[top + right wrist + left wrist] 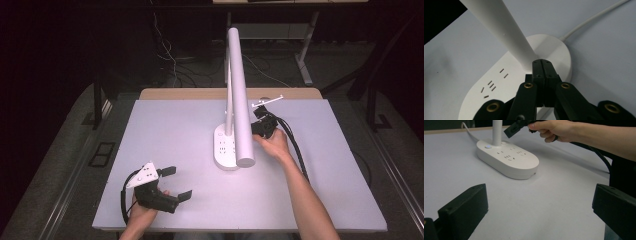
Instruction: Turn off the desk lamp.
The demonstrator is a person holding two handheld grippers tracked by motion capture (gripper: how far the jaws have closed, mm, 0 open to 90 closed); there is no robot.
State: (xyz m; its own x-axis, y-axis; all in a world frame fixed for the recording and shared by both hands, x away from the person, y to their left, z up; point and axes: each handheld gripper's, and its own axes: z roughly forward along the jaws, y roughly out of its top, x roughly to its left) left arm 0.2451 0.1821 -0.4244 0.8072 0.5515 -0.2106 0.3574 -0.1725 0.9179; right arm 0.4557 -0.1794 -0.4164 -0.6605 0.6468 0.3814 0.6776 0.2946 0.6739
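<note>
Closed right gripper jaws (touching) above lamp base

No readable text, labels, brands or numbers anywhere; white oval plastic lamp base carries unmarked socket slots only

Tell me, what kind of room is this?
Probably a lab or workshop set up for recording. A plain white table stands in a dark room, loose cables trail on the floor behind it, and a person's hand works a gripper near a desk lamp.
</note>
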